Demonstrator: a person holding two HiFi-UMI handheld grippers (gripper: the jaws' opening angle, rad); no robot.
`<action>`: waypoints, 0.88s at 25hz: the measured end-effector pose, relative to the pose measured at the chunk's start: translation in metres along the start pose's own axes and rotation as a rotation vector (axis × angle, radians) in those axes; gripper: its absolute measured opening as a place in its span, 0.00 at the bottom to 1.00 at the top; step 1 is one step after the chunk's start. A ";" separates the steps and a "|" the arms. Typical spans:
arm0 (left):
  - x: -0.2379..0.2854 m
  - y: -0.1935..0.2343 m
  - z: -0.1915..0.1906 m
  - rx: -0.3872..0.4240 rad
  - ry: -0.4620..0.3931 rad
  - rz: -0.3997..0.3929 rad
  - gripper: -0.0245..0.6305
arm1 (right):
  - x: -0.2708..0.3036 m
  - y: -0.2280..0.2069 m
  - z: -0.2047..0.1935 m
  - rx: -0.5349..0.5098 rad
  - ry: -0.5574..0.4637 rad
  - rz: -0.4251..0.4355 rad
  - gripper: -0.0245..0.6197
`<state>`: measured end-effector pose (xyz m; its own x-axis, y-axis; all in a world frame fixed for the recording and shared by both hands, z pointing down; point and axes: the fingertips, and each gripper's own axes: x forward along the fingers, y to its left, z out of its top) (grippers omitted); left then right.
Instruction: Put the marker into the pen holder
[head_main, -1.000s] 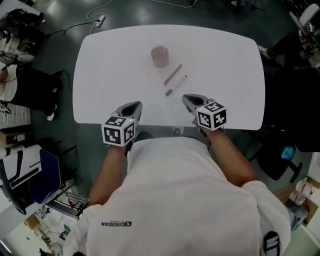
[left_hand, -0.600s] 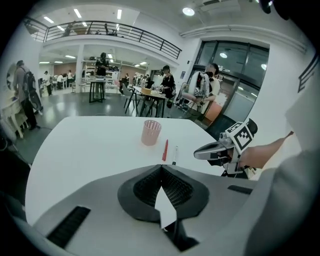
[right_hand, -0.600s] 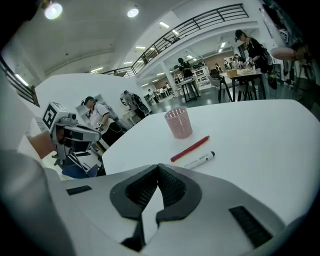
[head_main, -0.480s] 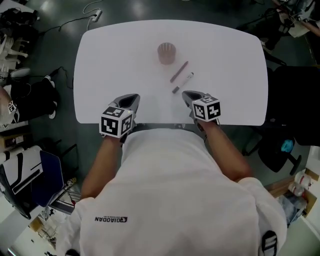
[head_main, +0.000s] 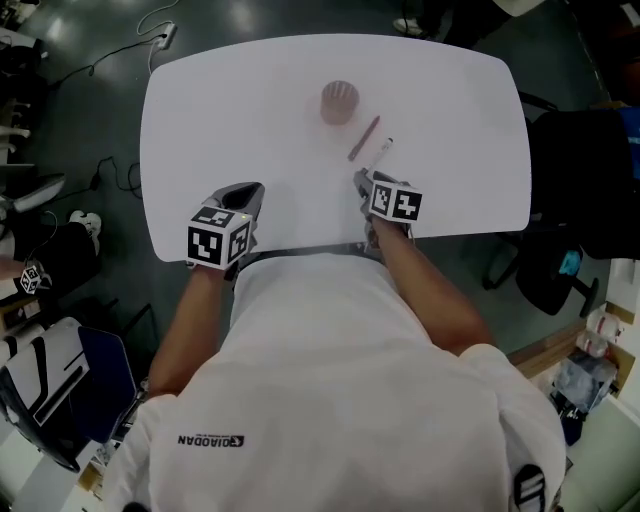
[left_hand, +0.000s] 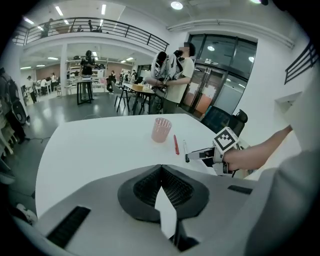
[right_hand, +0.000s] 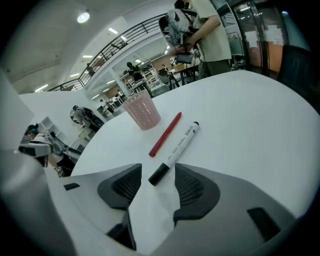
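On the table (head_main: 220, 110), the marker (right_hand: 176, 148) lies just right of a pen (right_hand: 165, 134) (both before the pen holder (right_hand: 142, 111)).

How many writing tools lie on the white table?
2. A red pen lies by the cup; a white marker lies beside it, its black cap between the jaws of the right claw, which have just been opening. None seems hidden.

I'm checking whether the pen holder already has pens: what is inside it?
Nothing rises above the rim of the pen holder; the marker and red pen lie outside on the table. Its bottom is hidden.
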<state>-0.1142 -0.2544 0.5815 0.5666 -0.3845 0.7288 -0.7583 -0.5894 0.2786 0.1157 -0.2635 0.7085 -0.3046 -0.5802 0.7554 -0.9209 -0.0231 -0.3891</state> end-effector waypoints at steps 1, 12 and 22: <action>-0.001 0.002 -0.001 0.003 0.003 -0.008 0.08 | 0.003 -0.001 0.000 -0.007 -0.012 -0.030 0.40; -0.015 0.022 -0.012 0.011 -0.004 -0.019 0.08 | 0.018 -0.012 -0.013 -0.246 0.006 -0.219 0.40; -0.010 0.017 -0.011 -0.013 -0.027 -0.023 0.08 | -0.001 -0.035 -0.020 -0.211 0.038 -0.084 0.20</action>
<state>-0.1363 -0.2531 0.5859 0.5927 -0.3903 0.7046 -0.7489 -0.5890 0.3037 0.1429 -0.2456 0.7318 -0.2296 -0.5524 0.8013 -0.9728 0.1032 -0.2076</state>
